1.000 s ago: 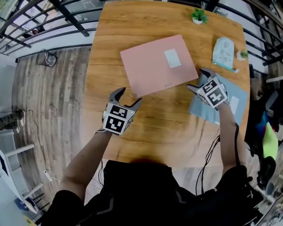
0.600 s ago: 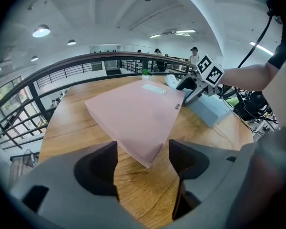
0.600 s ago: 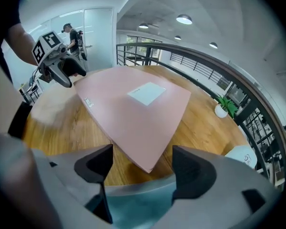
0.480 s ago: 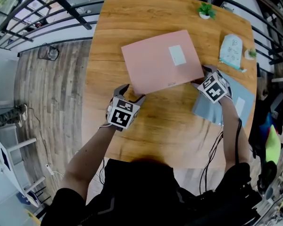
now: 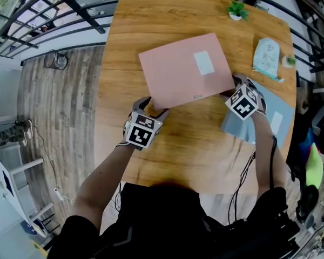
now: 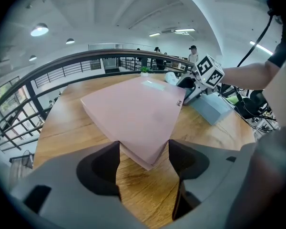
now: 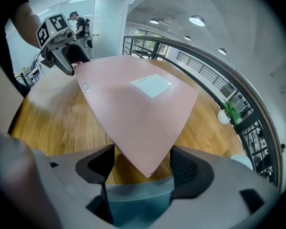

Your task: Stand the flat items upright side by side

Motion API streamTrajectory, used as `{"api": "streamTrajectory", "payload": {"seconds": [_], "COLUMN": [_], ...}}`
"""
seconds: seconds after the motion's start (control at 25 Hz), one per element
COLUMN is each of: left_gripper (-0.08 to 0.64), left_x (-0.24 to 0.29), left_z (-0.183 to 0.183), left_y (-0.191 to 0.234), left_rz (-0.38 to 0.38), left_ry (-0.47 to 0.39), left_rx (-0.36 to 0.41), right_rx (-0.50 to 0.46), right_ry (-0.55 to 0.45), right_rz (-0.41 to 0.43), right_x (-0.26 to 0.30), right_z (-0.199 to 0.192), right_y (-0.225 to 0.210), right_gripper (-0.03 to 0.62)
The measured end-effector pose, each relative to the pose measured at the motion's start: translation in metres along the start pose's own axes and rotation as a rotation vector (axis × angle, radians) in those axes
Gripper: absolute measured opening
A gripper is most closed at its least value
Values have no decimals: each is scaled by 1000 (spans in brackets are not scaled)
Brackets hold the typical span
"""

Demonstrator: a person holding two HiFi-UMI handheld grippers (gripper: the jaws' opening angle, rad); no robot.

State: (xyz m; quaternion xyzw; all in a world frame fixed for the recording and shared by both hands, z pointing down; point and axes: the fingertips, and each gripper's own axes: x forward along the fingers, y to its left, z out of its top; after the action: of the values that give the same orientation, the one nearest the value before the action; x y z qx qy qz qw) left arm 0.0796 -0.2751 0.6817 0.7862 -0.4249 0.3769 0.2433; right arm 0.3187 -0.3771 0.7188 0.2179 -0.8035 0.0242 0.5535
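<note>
**Pink box bracketed at both near corners**

Pink and flat, the box [image 5: 186, 72] lies face-up in the middle of the wooden table [image 5: 151, 20], not yet raised. At its near left corner sits the left gripper [image 5: 150, 106], jaws apart, with the corner poking into the gap between them and nothing pinched. This looks like a brace, so the box cannot slide as it tips. The right gripper [image 5: 235, 85] mirrors it at the near right corner. Its jaws are also spread, the pink corner point sits between them, and there is no clamp on it. Holding both corners should let the box hinge up on its far edge. Under and beside the right gripper lies a grey-blue flat item [image 5: 272, 117], probably next in line. Further right rest a pale blue pouch [image 5: 266, 54] and a small plant [image 5: 237, 11].
</note>
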Motion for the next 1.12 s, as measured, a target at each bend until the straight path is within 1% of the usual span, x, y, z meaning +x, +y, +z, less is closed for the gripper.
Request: {"api": "streamTrajectory", "payload": {"seconds": [0.12,0.2,0.36,0.56,0.84,1.0,1.12], "left_gripper": [336,334,324,324,324,324,324], "left_x": [1,2,0,0,-2,-1,-3], "left_z": [-1,0,-3,-7,-11,-15,-21], "left_y": [0,-1,2,5,12,14,15], "left_rz": [20,22,-1,2,7,-15,-37], "left_ry": [23,19,6,36,47,39,64], "left_rx": [35,48,50,59,81,89,86], "right_rx": [2,8,14,13,1,2,-6], "right_ry": [4,4,-1,-13,-37,-47,-51], "right_rz": [-5,-10,-20,-45,-104,-138,-168], "right_x": [1,1,-5,-15,-45,-70,-92], "right_z": [0,-1,2,8,24,36,48], "right_y": [-1,-1,1,5,7,13,19], "right_gripper": [371,370,365,364,359,351,345]}}
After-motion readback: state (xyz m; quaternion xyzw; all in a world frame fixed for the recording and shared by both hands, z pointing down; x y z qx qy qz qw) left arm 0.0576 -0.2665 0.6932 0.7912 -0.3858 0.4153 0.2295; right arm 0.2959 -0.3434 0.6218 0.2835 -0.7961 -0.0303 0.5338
